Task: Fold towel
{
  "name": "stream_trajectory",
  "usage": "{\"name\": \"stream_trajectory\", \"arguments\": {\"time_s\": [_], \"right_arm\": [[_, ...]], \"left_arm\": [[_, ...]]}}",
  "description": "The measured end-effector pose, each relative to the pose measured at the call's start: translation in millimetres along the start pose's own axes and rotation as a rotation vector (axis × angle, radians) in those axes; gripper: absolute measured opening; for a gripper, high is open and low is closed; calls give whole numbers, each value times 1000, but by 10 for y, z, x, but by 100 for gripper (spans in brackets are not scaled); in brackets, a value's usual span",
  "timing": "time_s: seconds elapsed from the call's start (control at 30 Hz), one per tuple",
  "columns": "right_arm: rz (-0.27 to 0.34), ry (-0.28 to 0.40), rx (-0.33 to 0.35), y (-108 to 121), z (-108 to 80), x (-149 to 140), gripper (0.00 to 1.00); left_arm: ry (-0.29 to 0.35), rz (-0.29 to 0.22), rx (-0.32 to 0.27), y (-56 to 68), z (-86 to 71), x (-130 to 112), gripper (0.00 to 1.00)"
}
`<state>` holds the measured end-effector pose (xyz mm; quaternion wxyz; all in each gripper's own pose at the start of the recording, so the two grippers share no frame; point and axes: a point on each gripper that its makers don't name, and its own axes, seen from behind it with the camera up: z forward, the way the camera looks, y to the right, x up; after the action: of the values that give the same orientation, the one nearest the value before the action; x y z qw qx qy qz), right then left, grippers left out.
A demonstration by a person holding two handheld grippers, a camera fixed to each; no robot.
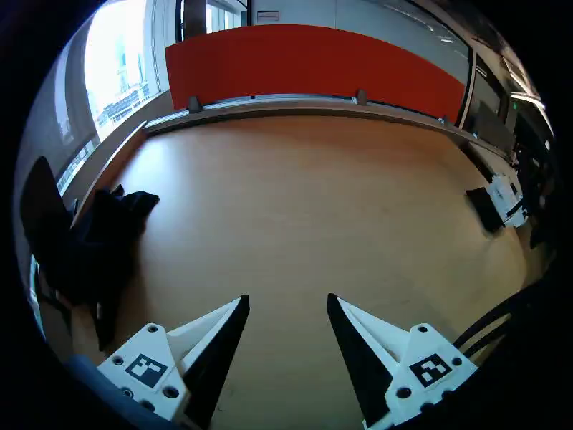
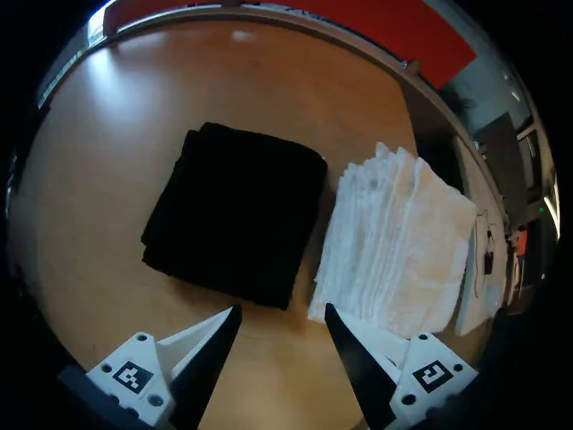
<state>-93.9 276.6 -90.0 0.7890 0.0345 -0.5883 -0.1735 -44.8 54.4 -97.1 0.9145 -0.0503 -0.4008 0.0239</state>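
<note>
My right gripper (image 2: 282,308) hangs wide and empty above the black towel (image 2: 236,215), with the white towel (image 2: 397,244) just beside it on the table (image 2: 107,143). Left gripper (image 1: 288,297) is also wide. Towels look soft, light and limp; I'd pinch a corner.

— What lines the far side in the left gripper view?
— A red panel (image 1: 315,68) at 12 o'clock, along the back edge of the wooden counter (image 1: 308,201). A bright window (image 1: 118,72) is at 10 o'clock.
— And off to the right?
— A black-and-white device (image 1: 501,201) at 3 o'clock, near the counter's edge. In the right gripper view, a thin cable (image 2: 487,247) lies at 3 o'clock.
</note>
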Motion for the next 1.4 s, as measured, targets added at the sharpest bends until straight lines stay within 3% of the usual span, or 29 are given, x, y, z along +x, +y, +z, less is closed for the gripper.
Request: {"name": "stream_trajectory", "arguments": {"time_s": [0.4,0.6,1.03,1.4], "right_arm": [[-2,37,-5,-55,-113,58,90],[12,103,-17,-100,-258,173,90],[169,346,-21,-249,-605,670,90],[274,459,-42,-289,-752,809,90]], "left_arm": [[9,-2,-2,-13,-9,32,79],[18,-13,-1,-30,-15,77,79],[42,-22,6,-71,-20,218,79],[53,-25,11,-99,-8,301,79]]}}
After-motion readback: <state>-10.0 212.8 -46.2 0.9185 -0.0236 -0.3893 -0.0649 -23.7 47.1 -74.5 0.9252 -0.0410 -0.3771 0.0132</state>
